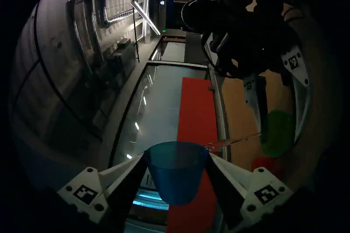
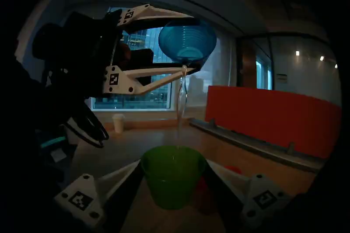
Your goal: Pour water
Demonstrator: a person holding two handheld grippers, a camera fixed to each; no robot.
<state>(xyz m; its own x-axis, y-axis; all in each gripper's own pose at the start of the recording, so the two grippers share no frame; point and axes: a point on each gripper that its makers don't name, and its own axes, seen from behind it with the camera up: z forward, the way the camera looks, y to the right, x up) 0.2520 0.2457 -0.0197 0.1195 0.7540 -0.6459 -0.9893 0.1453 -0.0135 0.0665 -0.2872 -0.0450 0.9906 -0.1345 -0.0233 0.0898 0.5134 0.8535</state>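
Blue cup point(image 2: 187, 40): pinched between both fingers of the left gripper point(image 2: 188, 43) and tipped well over. It sits at 12 o'clock in the right gripper view.
Green cup point(image 2: 173, 180): upright at 6 o'clock, squeezed between the fingers of the right gripper point(image 2: 173, 185), directly below the blue lip.
Water point(image 2: 180, 97): a thin stream drops from the blue rim into the green mouth.
Fill level: I'd guess low, but the room is too dim to be sure.
Key relation: the green mouth lies straight under the pouring lip. The blue cup's long axis leans toward level; the green one's stands vertical.
Working hand: the left does the tipping, so the right need only hold steady.
Risk: any sideways drift sends water onto the wooden table point(image 2: 131, 145).
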